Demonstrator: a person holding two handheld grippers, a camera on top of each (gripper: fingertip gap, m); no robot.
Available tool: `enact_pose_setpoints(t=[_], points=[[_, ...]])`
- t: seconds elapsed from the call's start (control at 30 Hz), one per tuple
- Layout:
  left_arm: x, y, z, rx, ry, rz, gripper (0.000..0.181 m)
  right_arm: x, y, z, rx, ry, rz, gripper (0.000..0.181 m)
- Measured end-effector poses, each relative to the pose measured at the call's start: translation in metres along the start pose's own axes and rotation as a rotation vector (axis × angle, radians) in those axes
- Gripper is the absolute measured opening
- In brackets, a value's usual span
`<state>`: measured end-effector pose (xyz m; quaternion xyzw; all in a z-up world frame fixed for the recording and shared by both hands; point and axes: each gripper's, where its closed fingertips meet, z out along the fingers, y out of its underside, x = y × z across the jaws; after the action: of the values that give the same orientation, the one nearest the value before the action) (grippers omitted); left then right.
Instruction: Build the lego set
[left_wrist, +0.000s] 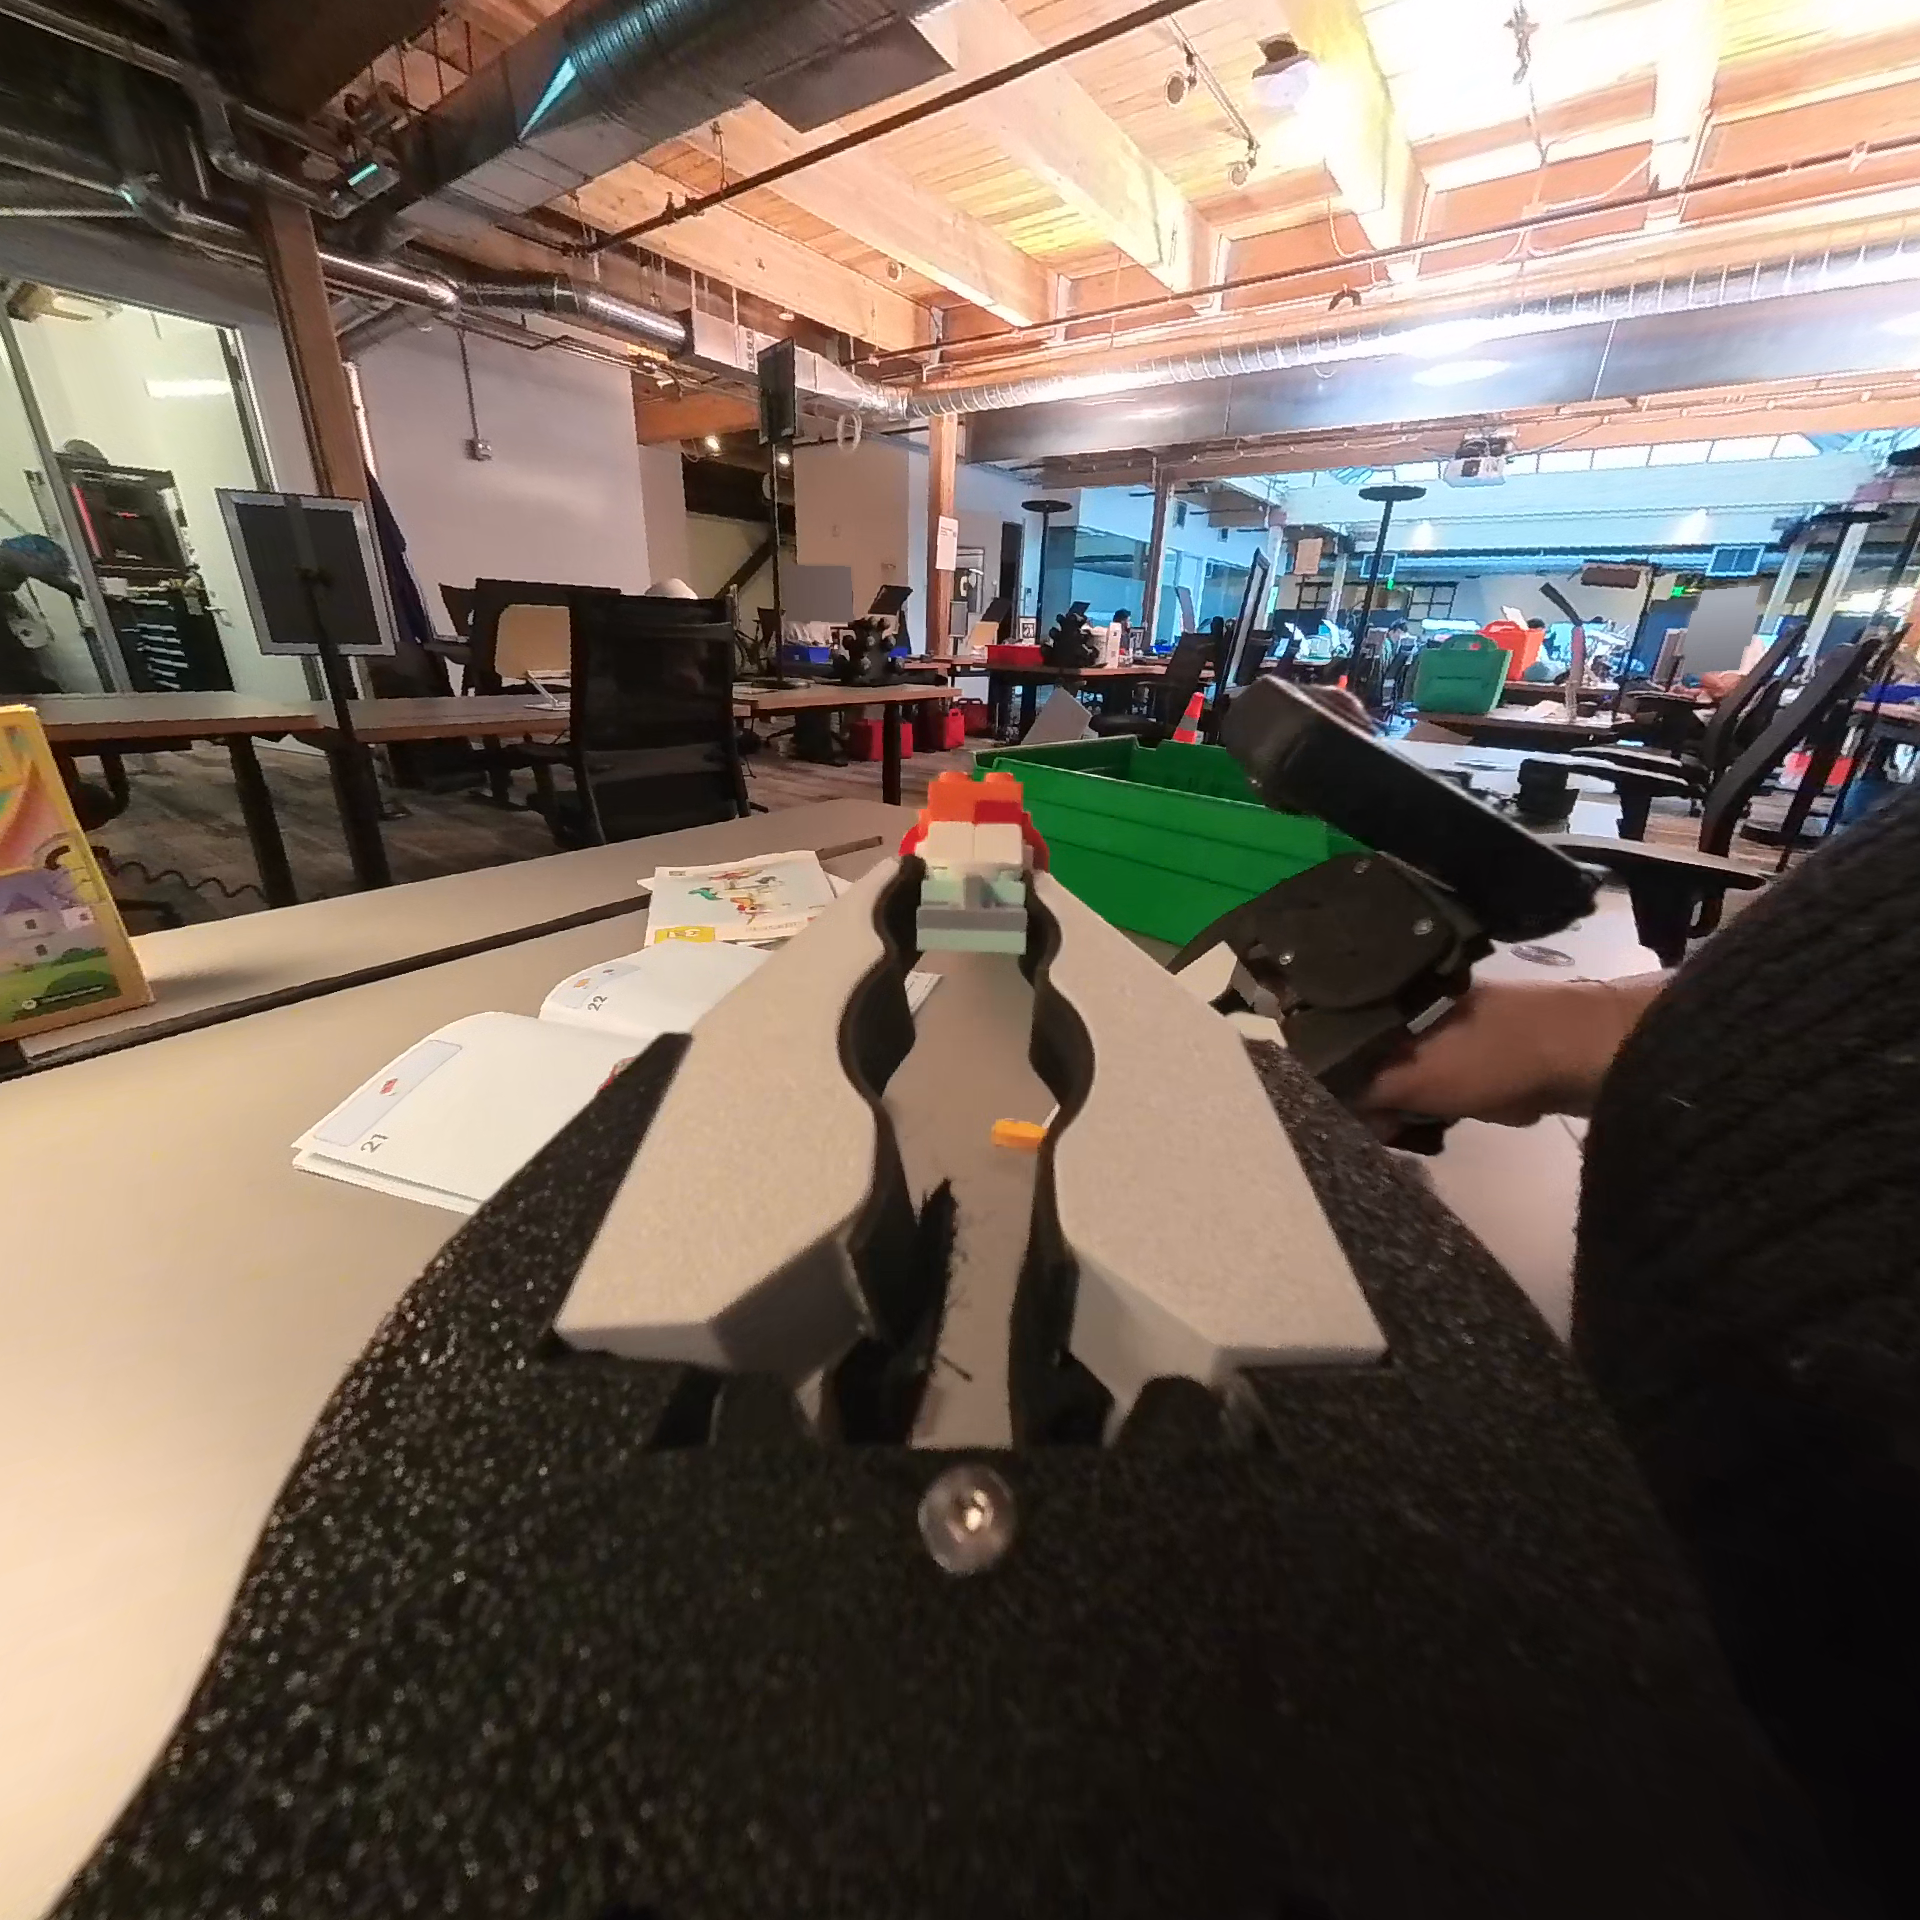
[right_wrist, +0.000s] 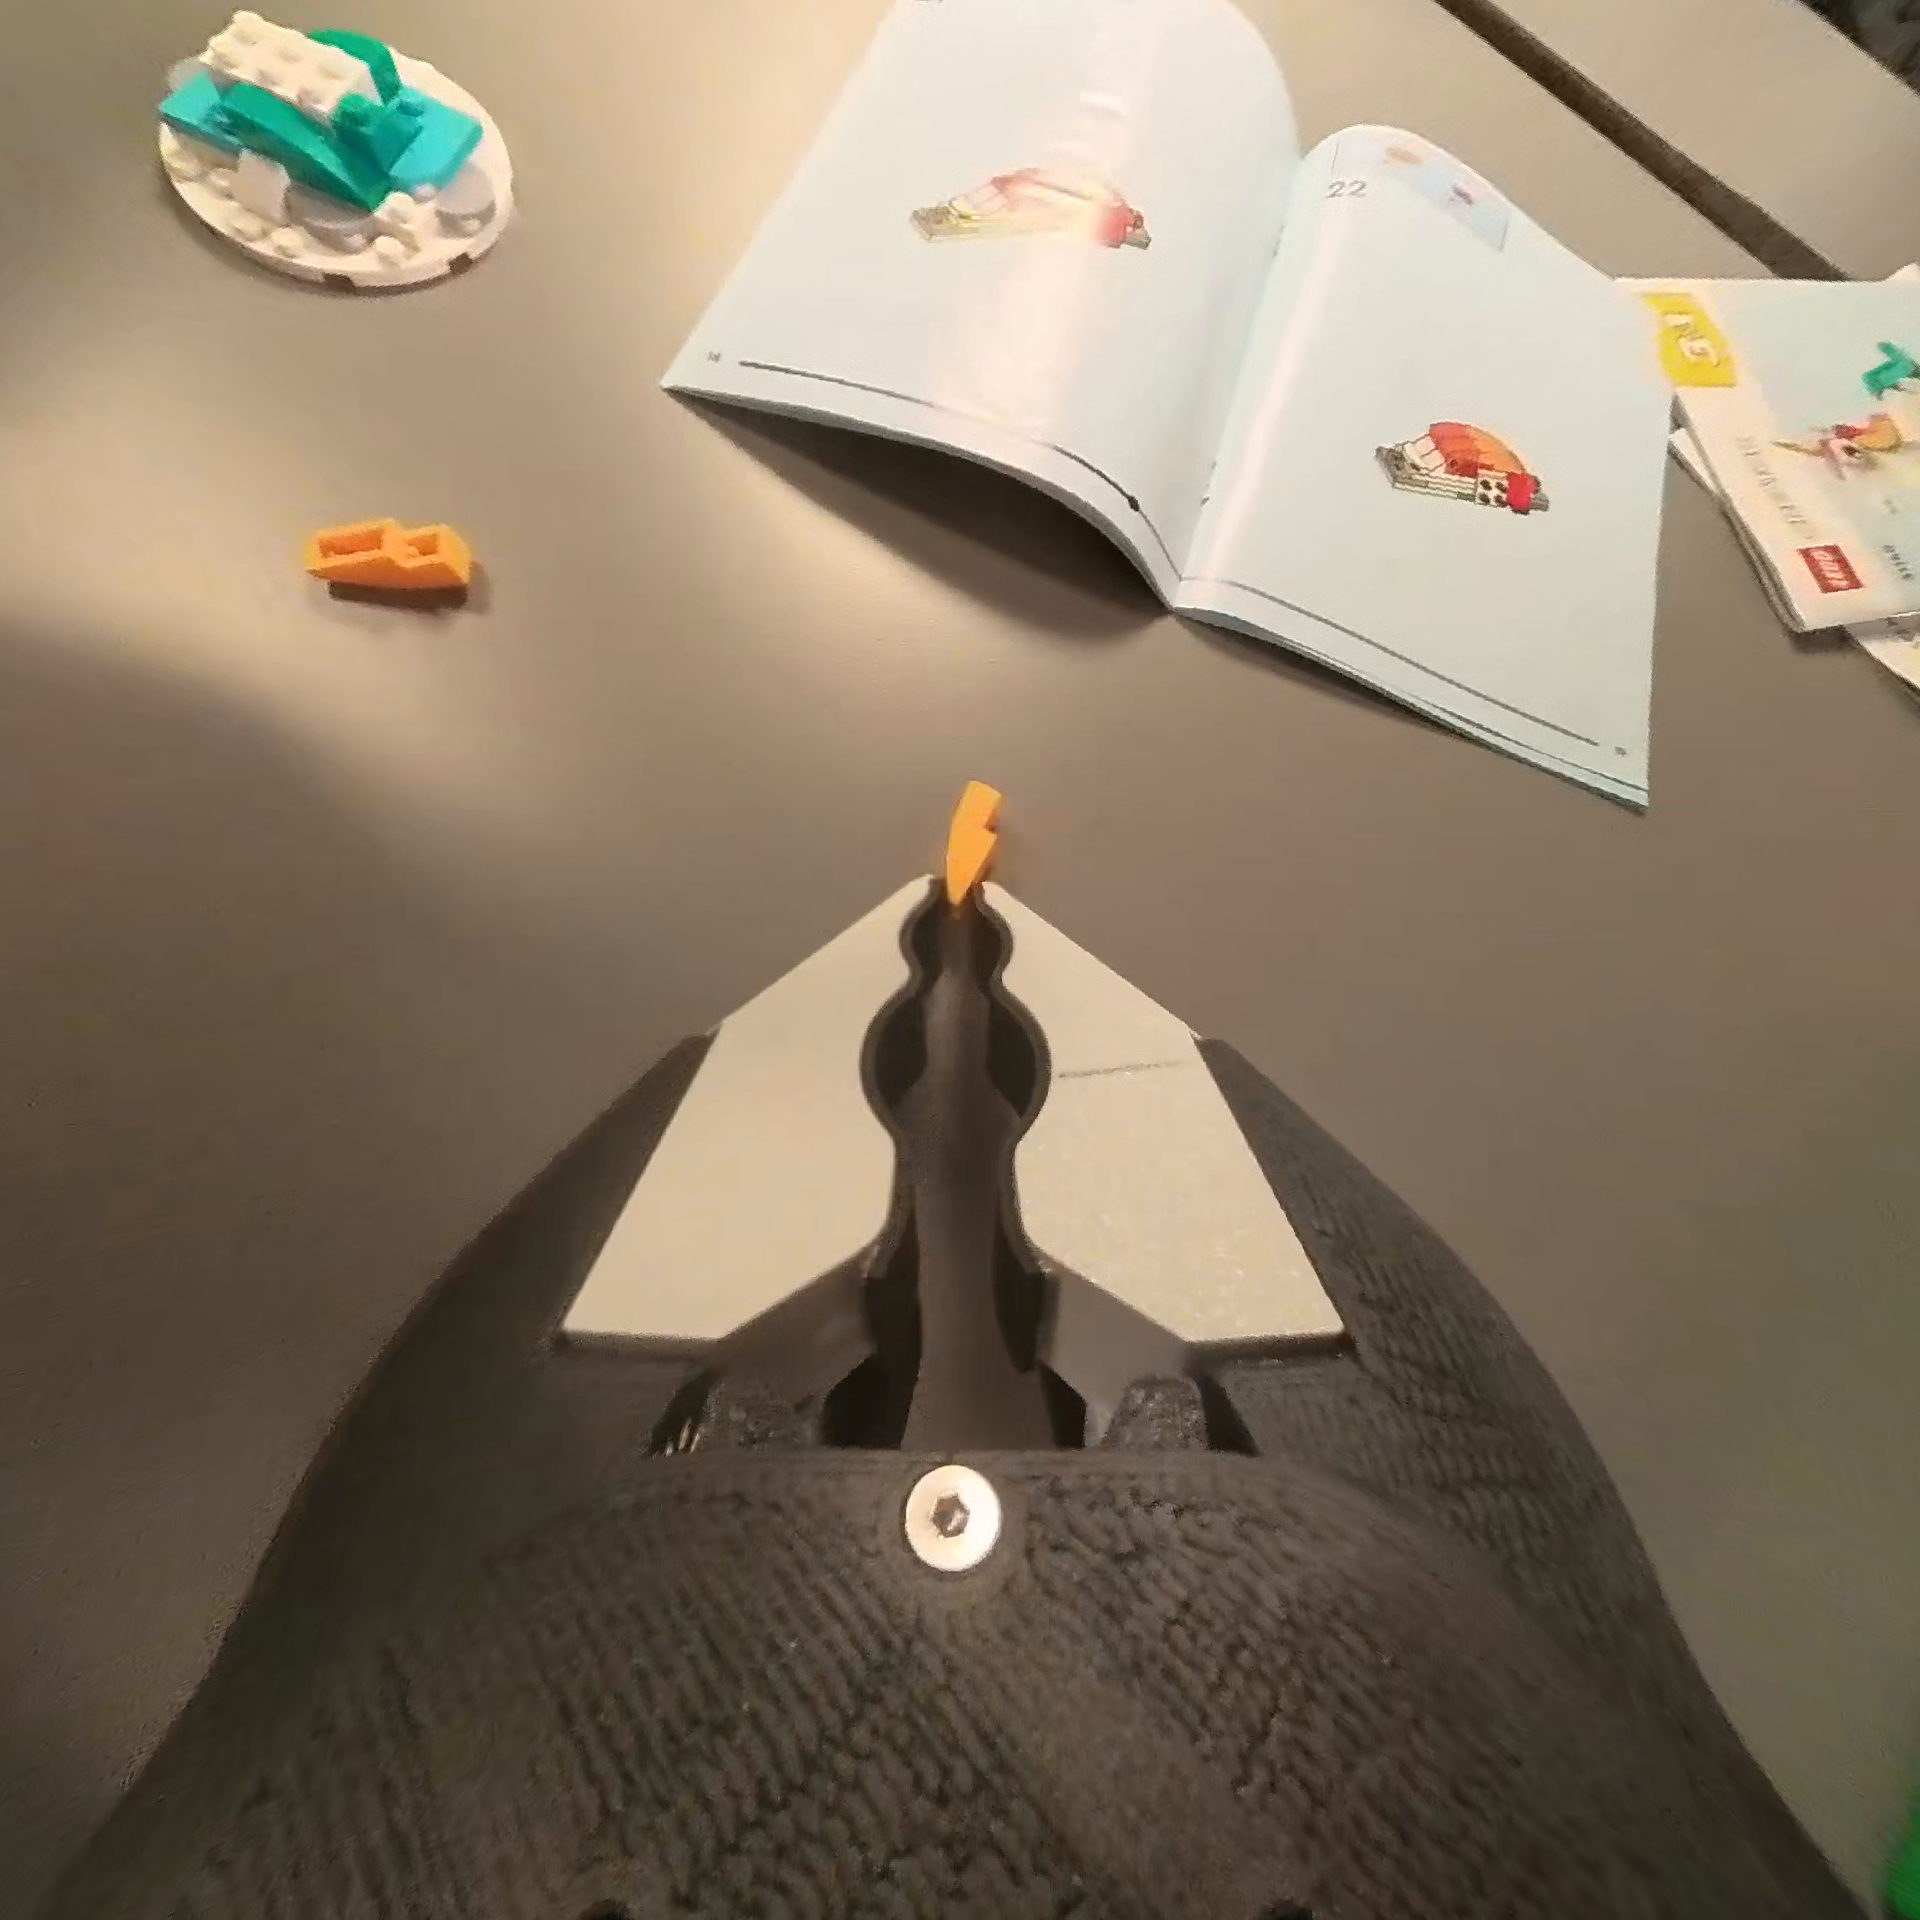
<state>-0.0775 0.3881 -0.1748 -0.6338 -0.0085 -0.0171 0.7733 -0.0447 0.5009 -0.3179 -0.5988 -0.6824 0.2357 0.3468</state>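
My left gripper (left_wrist: 971, 909) is shut on a small lego build (left_wrist: 971, 883) of mint, grey, white, red and orange bricks and holds it above the table. My right gripper (right_wrist: 961, 902) is shut on a small orange piece (right_wrist: 971, 842) that sticks out past its tips, low over the table. Another orange slope piece (right_wrist: 393, 559) lies loose on the table to its far left. A teal and white build on a round white plate (right_wrist: 332, 156) stands beyond it. The right gripper's black body (left_wrist: 1371, 935) shows beside the left gripper, held by a hand.
An open instruction booklet (right_wrist: 1195, 395) lies ahead of the right gripper, with more booklets (right_wrist: 1818, 447) to its right. A green bin (left_wrist: 1132, 831) stands behind the held build. A colourful box (left_wrist: 52, 873) stands at the table's far left. A groove (right_wrist: 1621, 125) crosses the table. The grippers' ends are close to 20 cm from one another.
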Motion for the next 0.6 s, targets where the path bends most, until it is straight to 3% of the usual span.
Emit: enact_pose_setpoints(t=[0.03,0.13,0.3,0.4,0.6], points=[[0.0,0.0,0.0,-0.001,0.001,-0.001,0.015,0.001,0.001,0.0,-0.004,-0.011,0.01,0.002],[0.001,0.0,0.0,0.003,0.005,-0.004,0.015,-0.001,0.002,-0.004,-0.008,-0.164,0.217,0.002],[0.006,-0.003,0.0,0.013,0.026,-0.004,0.015,-0.004,0.007,-0.026,-0.083,-0.625,0.935,0.001],[0.012,-0.004,0.002,0.02,0.05,-0.002,0.015,0.009,0.021,-0.033,-0.158,-0.655,1.105,0.001],[0.023,-0.003,0.005,0.031,0.093,-0.009,0.015,0.023,0.039,-0.041,-0.292,-0.555,1.102,0.005]])
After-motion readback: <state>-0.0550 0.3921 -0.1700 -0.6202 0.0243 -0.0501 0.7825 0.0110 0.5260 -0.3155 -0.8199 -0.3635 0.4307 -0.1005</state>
